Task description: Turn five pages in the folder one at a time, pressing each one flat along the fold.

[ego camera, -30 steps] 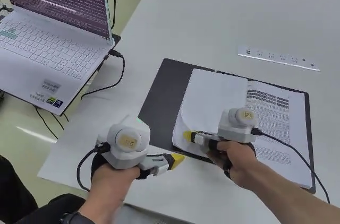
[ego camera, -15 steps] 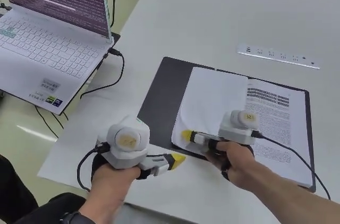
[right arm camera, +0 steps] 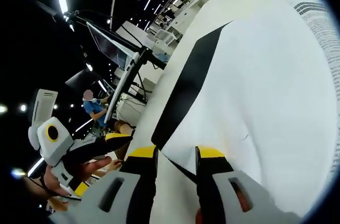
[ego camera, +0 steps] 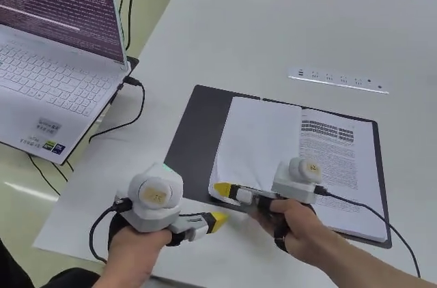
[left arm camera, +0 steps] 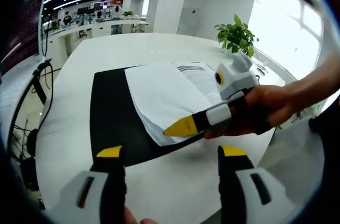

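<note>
A black folder [ego camera: 194, 131] lies open on the white table. A blank white page [ego camera: 256, 141] lies turned over its left half, and a printed page [ego camera: 338, 158] shows on the right. My right gripper [ego camera: 225, 191] is at the blank page's near left corner, shut on it. In the right gripper view the page's edge [right arm camera: 180, 168] runs between the nearly closed yellow fingertips [right arm camera: 211, 153]. My left gripper [ego camera: 215, 218] hovers over the bare table just in front of the folder. Its jaws stand wide apart with nothing between them [left arm camera: 171, 152].
An open laptop [ego camera: 48, 63] sits at the far left, with black cables [ego camera: 130, 107] trailing toward the folder. A power socket strip [ego camera: 334, 80] is set into the table behind the folder. The table's near edge [ego camera: 82, 250] runs just under my hands.
My right gripper has moved left with the page's corner, so the blank page lies further over the left cover. The left gripper has kept its place. The head camera has shifted.
</note>
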### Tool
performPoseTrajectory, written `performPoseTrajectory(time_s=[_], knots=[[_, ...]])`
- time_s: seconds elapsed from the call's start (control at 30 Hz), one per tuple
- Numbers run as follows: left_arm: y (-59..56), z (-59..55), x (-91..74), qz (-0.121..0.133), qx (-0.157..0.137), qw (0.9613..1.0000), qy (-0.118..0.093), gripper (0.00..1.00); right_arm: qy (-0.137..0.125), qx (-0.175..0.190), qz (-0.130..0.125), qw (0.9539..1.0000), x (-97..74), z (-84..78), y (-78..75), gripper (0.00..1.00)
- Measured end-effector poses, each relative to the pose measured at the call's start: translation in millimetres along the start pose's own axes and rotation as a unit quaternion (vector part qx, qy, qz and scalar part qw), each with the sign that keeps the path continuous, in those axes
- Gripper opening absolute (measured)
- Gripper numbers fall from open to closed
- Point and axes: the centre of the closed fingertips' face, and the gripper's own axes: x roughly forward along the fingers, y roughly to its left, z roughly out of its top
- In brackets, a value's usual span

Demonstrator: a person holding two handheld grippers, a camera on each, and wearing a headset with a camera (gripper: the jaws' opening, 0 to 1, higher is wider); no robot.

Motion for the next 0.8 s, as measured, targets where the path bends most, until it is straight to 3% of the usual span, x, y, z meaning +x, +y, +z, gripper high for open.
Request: performPoseTrajectory(time_s=[0.2, 0.57, 0.8], knots=[[-1.0, -1.8, 4.2, -0.005, 0.004, 1.0, 0.005, 0.69, -0.001, -0.007, 0.018, 0.9998, -20.5, -15.4, 11.4, 0.36], [4.9, 8.4, 8.4, -0.018, 0.025, 0.9995, -0.001, 0.63, 0.017, -0.066, 0.009, 0.9976, -63.2, -38.1, 9.4, 0.4], [6.1, 22.3, 17.6, -0.026, 0.027, 0.9992, -0.012, 0.57, -0.007, -0.054, 0.007, 0.9985, -79.3, -30.5, 10.9, 0.45]])
